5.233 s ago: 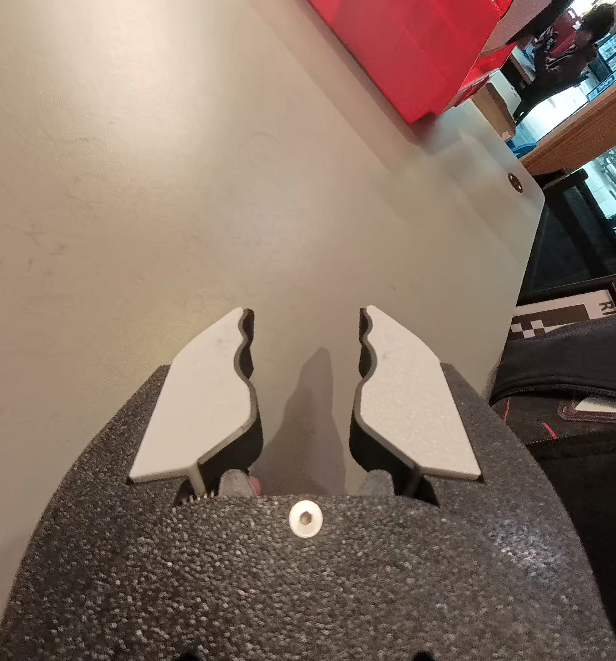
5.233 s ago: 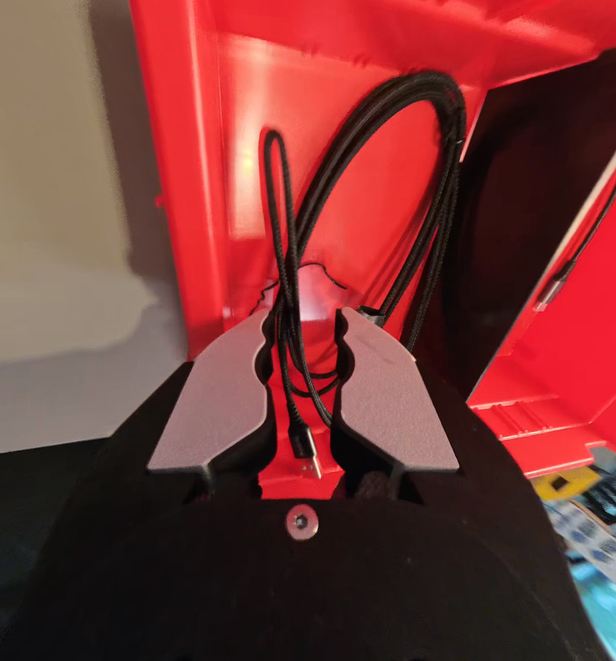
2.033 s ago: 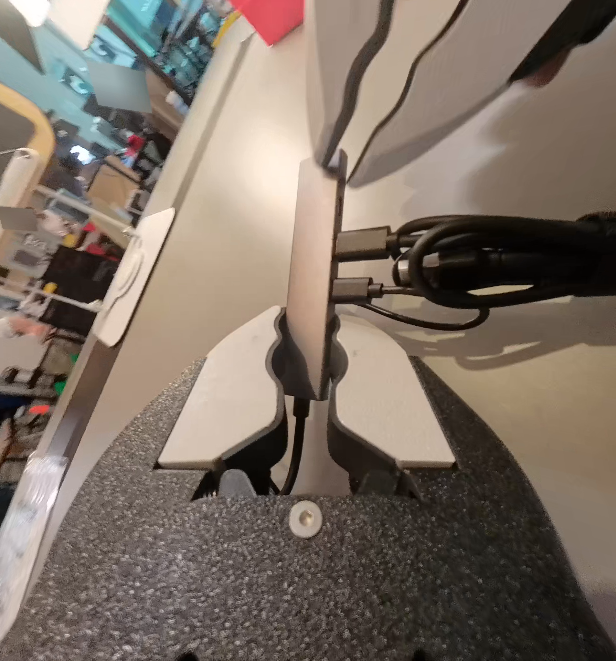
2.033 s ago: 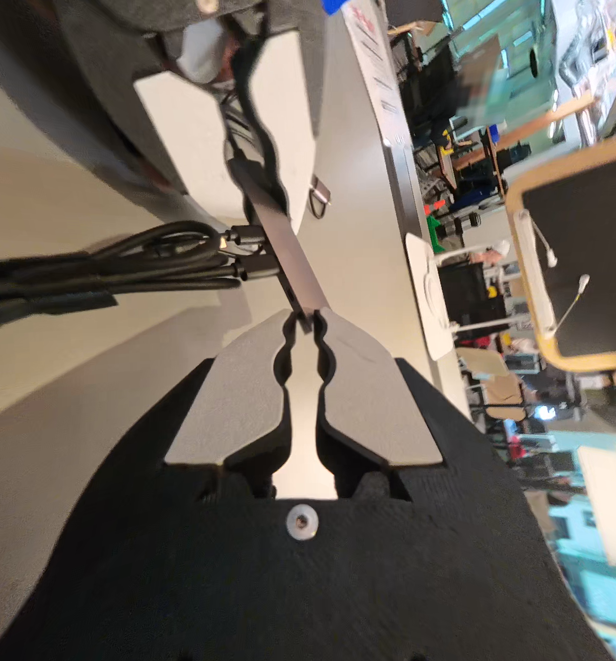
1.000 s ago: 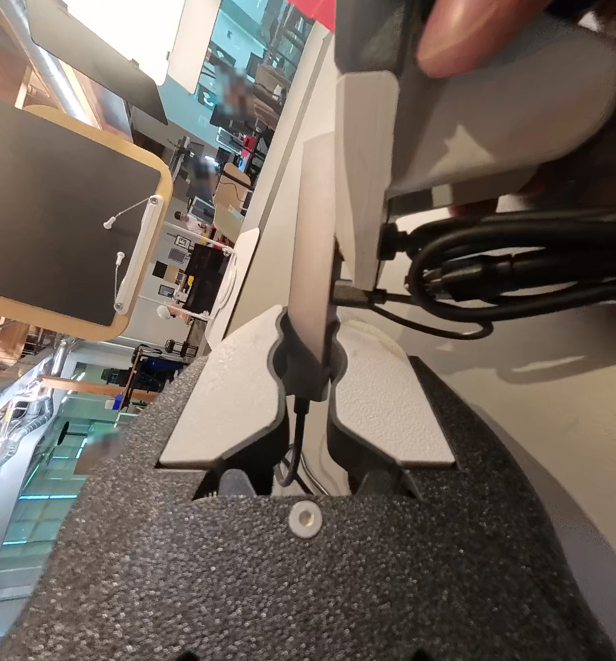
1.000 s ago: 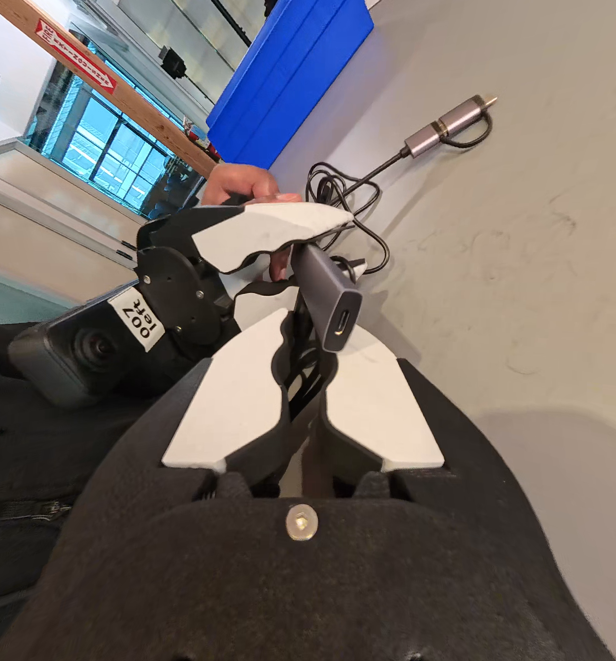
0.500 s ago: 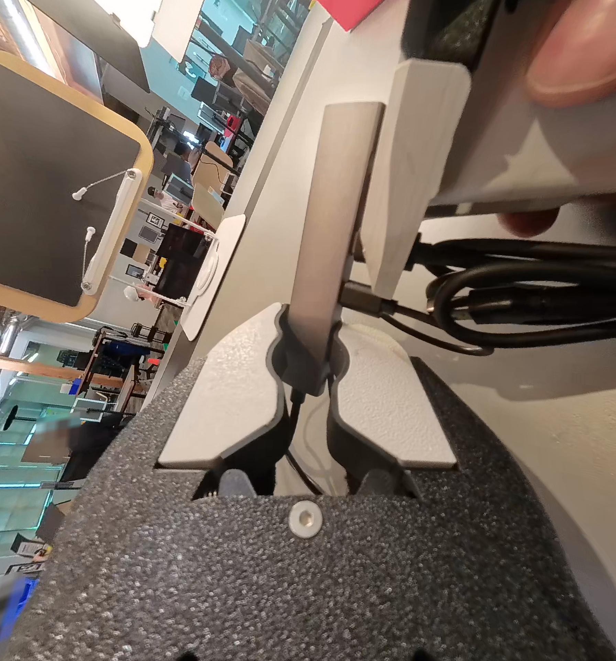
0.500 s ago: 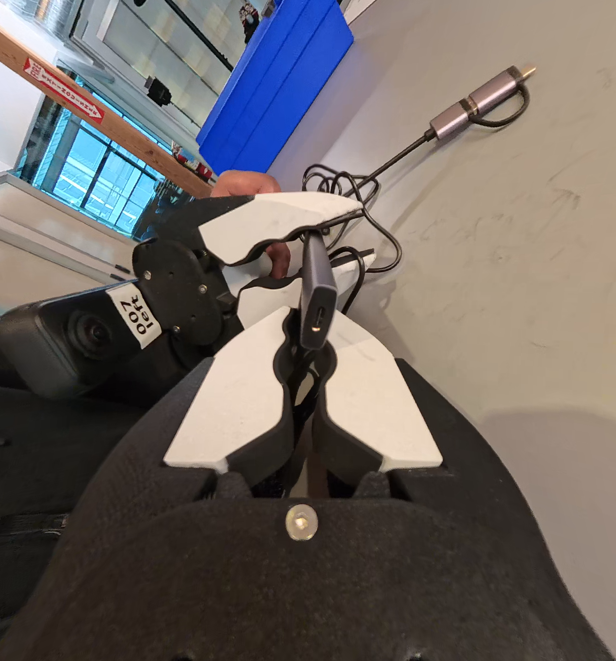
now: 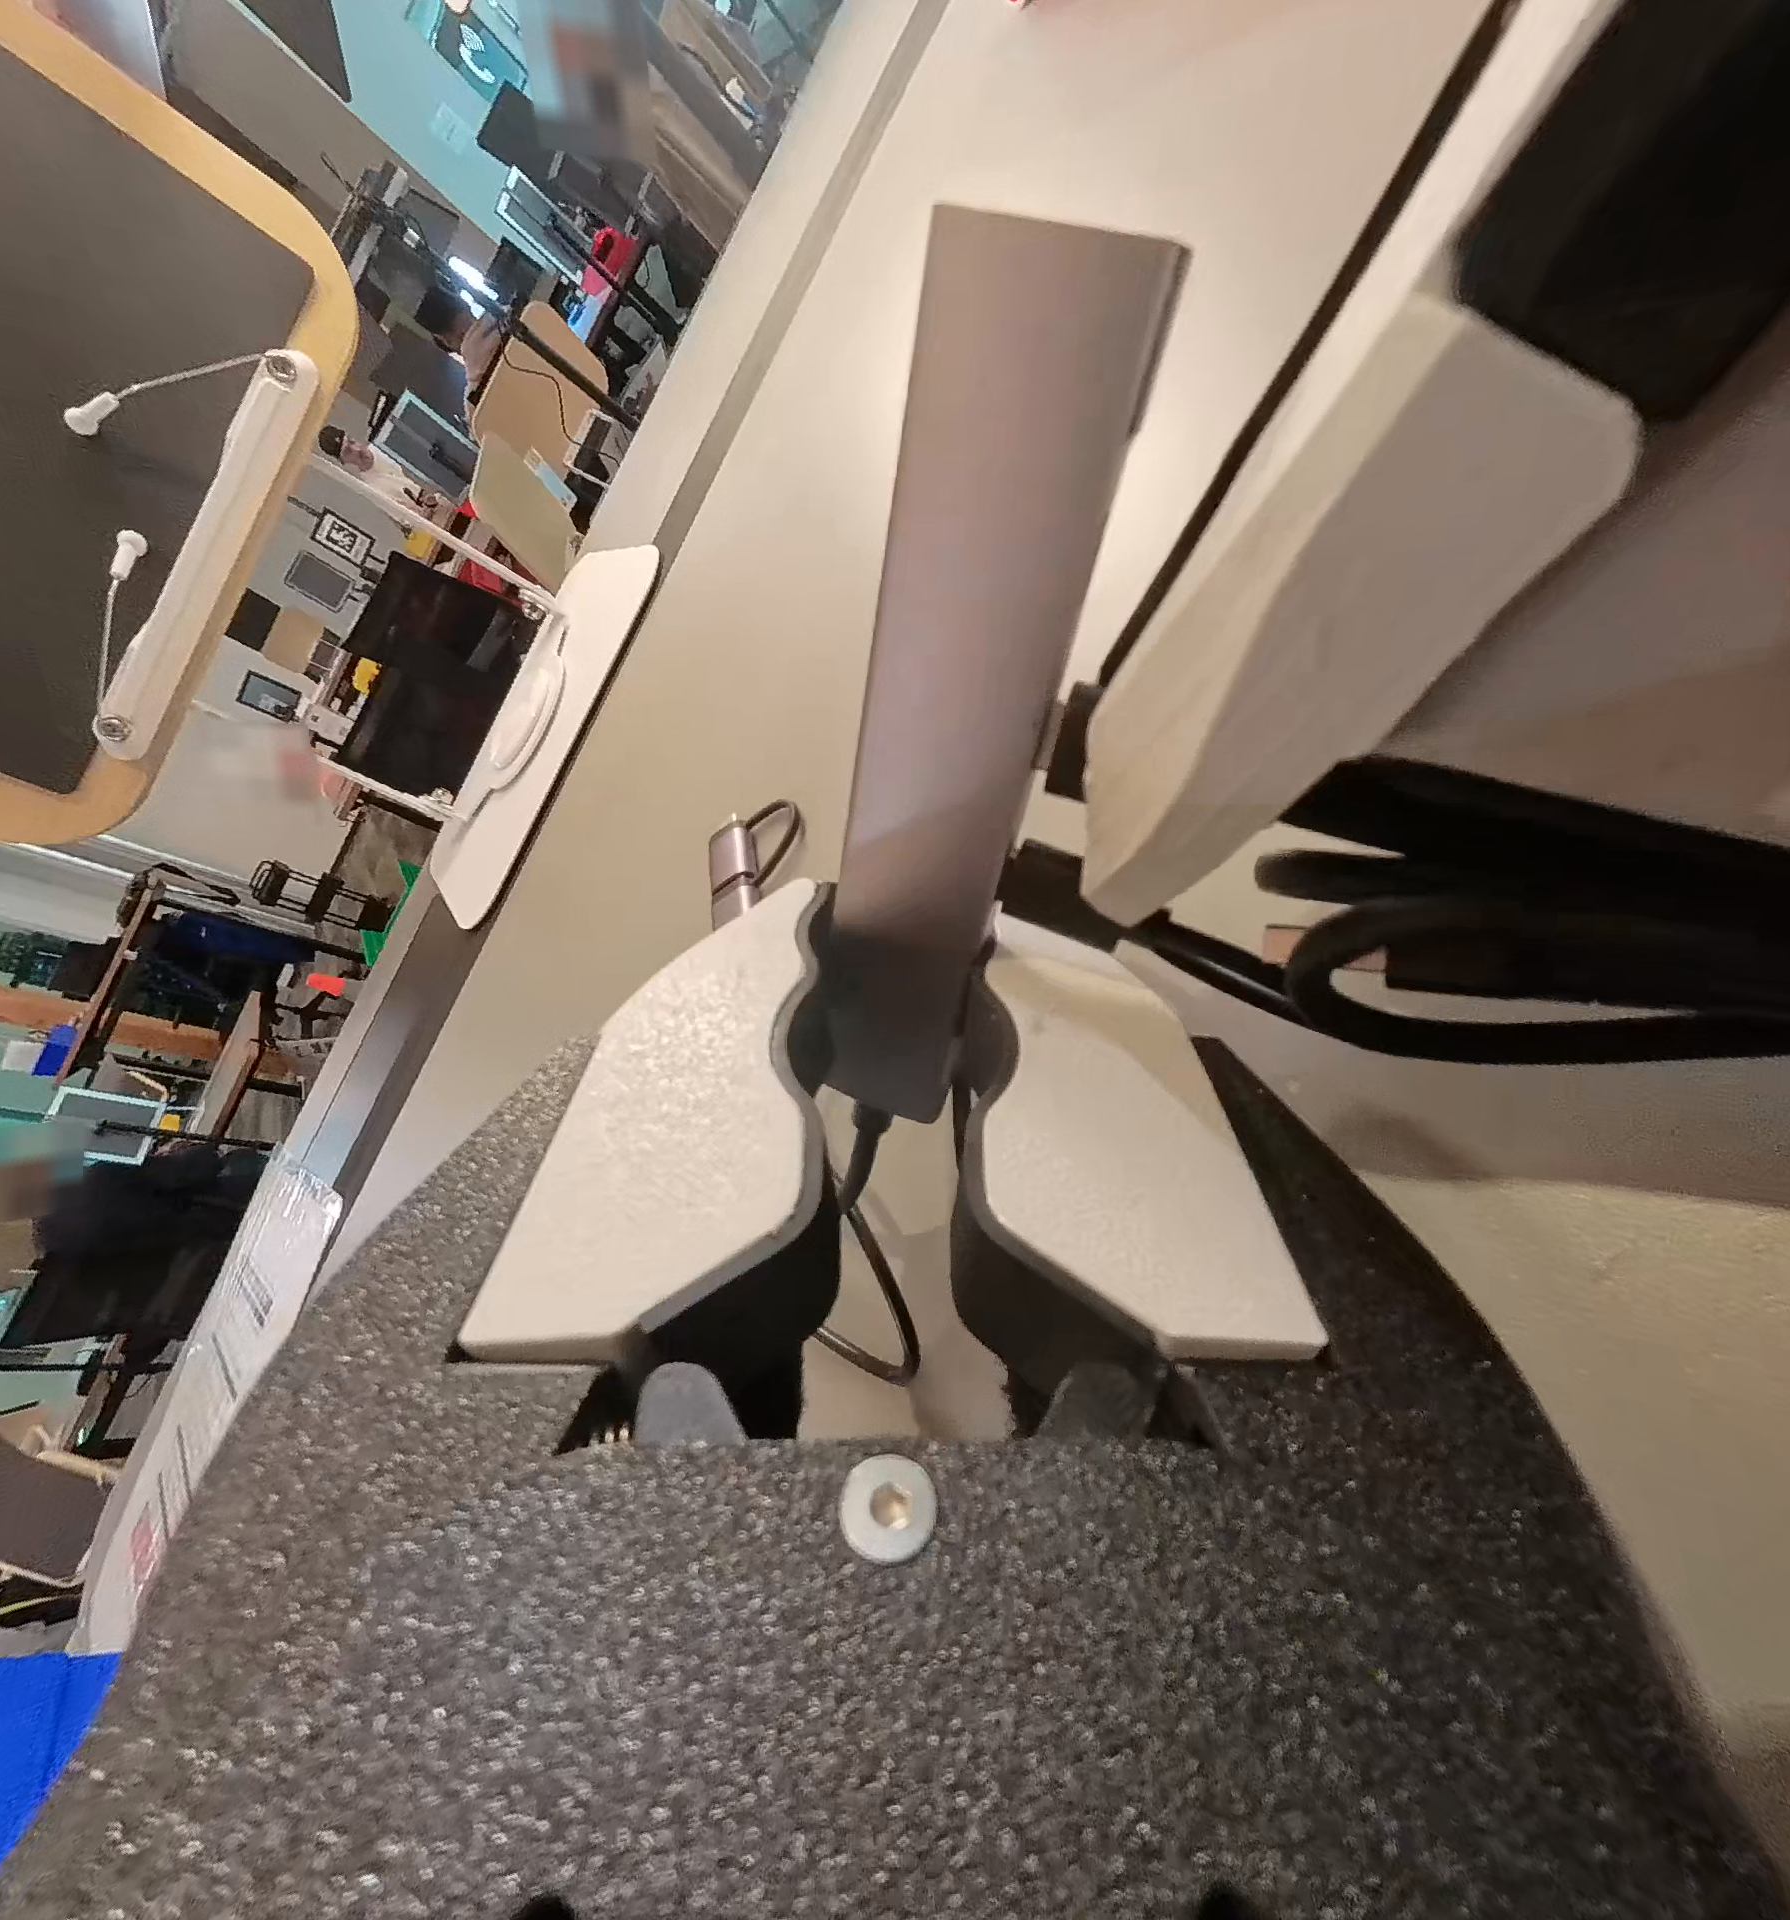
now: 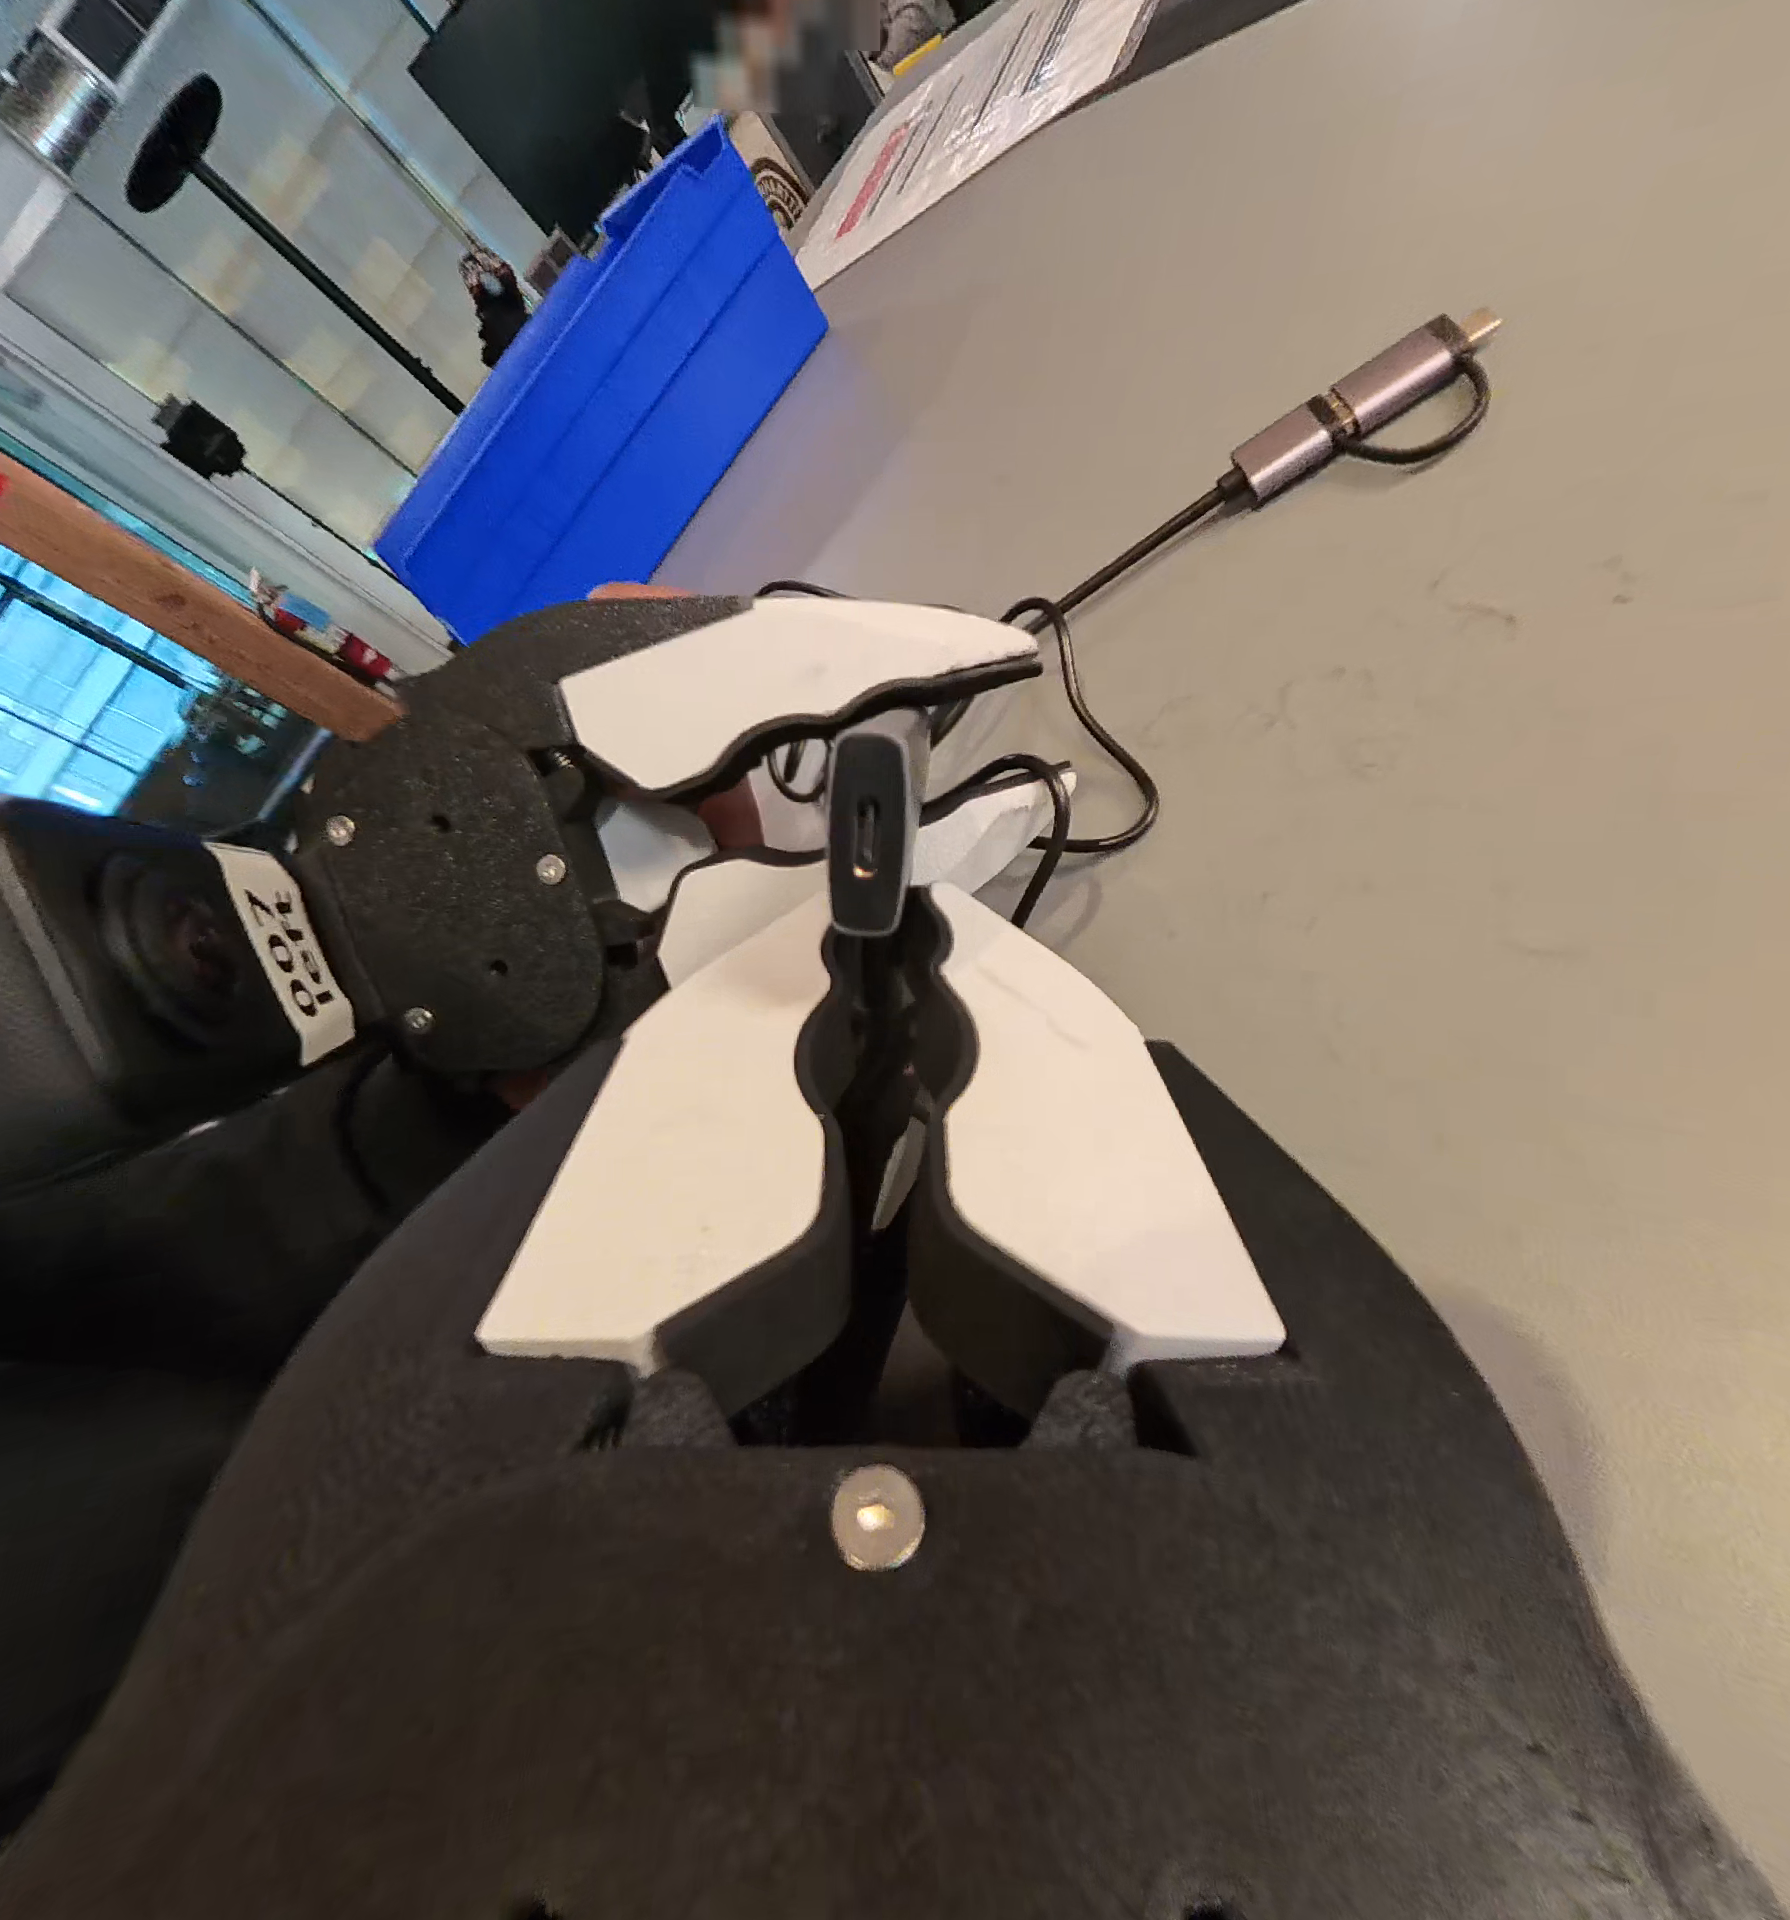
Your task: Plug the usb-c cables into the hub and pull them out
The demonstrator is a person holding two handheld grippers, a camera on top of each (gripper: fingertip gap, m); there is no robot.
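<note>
Two grippers meet above the grey table (image 10: 1493,935). Nearest in the left wrist view, the left gripper (image 9: 896,997) is clamped on the lower end of the grey hub (image 9: 984,623), which stands upright between its fingers, its thin lead trailing down behind. Just beyond, the right gripper (image 10: 875,971) is closed on a black usb-c cable (image 10: 870,1122), held against the hub's side. Loops of black cable hang beside it. Farther off on the table lies the hub's grey plug adapter (image 10: 1358,410). A blue bin (image 10: 610,416) stands at the far edge.
</note>
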